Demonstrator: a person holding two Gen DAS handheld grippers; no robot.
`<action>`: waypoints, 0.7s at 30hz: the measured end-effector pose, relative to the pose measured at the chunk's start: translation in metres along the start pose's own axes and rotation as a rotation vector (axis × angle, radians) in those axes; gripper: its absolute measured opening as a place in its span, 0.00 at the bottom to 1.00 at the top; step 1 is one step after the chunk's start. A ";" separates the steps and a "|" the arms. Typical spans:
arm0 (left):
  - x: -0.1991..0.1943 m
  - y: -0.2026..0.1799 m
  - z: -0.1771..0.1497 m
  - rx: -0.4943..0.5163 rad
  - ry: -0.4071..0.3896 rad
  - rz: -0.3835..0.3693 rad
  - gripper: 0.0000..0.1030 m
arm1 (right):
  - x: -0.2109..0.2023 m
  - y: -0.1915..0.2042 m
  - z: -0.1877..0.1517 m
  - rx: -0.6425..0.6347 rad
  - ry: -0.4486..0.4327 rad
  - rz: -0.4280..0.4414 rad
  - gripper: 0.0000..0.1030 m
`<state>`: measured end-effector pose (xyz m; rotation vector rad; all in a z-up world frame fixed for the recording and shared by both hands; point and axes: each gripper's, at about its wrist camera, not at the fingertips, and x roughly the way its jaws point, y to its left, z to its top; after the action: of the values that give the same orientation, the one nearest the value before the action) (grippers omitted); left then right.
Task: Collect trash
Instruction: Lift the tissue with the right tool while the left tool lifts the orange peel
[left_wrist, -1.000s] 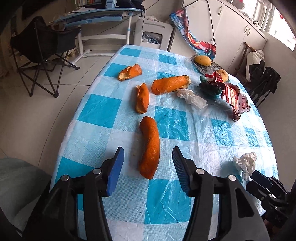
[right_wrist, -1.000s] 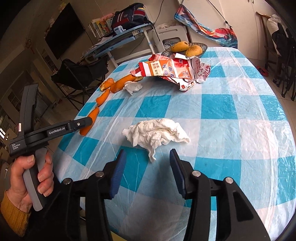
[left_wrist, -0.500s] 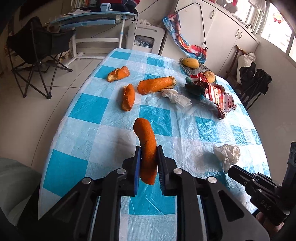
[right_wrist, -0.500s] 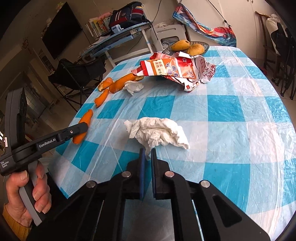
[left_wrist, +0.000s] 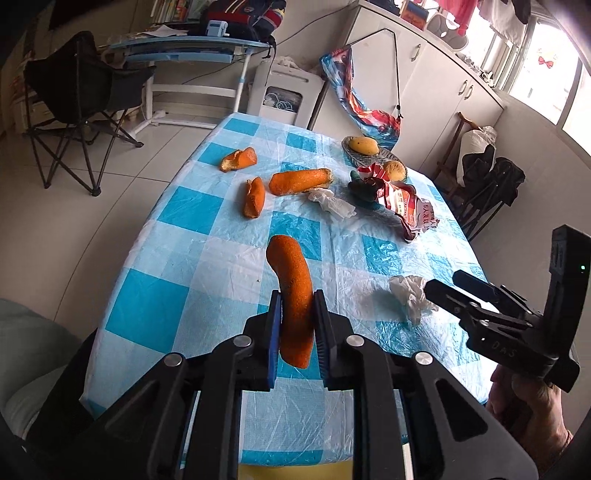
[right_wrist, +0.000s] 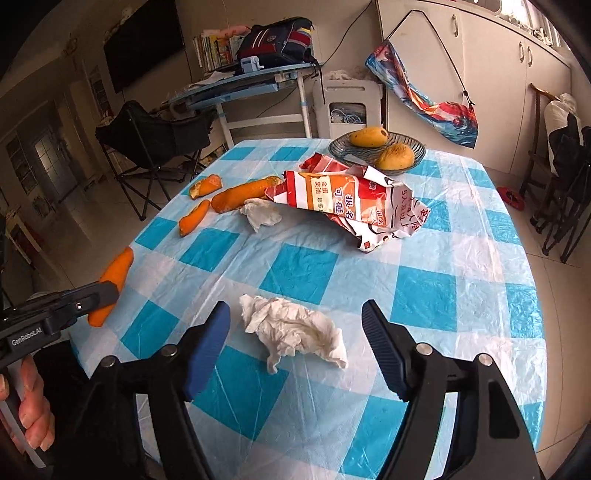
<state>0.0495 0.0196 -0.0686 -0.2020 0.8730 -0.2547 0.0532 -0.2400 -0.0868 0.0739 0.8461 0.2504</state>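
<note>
Table (left_wrist: 192, 295), covered in a blue-and-white checked plastic cloth, fills both views. Folding chair (left_wrist: 85, 96) and a desk (left_wrist: 192, 48) stand on the floor beyond its far end.

Torn red-and-white snack wrapper (right_wrist: 354, 203) lies near the far end, just in front of a glass fruit bowl (right_wrist: 341, 149) holding two yellow fruits.

Left gripper (left_wrist: 297, 325): jaws clamped on a long orange peel (left_wrist: 291, 295), gripped near its lower half. Peel is lifted clear of the cloth, upper end projecting forward over the table.

Right gripper (right_wrist: 295, 347): jaws spread wide, one each side of a crumpled white tissue (right_wrist: 295, 328) that lies flat on the cloth near the table's near edge. Pads not touching it.

Three more peel pieces on the far half: a long one (left_wrist: 299, 181), a shorter one (left_wrist: 254, 197) just beside it, a curled one (left_wrist: 239, 159) farther off. Second small tissue (left_wrist: 330, 201) touches the long piece's end.
</note>
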 end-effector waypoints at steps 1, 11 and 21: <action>-0.001 0.000 -0.001 -0.002 -0.001 -0.003 0.16 | 0.011 -0.002 0.000 -0.004 0.030 -0.010 0.64; -0.015 0.001 -0.013 -0.007 -0.019 -0.027 0.16 | -0.026 -0.006 -0.029 0.098 -0.017 0.084 0.21; -0.049 -0.012 -0.030 0.012 -0.051 -0.048 0.16 | -0.080 0.030 -0.049 0.075 -0.079 0.177 0.21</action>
<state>-0.0057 0.0211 -0.0485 -0.2178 0.8172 -0.2978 -0.0407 -0.2321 -0.0557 0.2279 0.7705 0.3791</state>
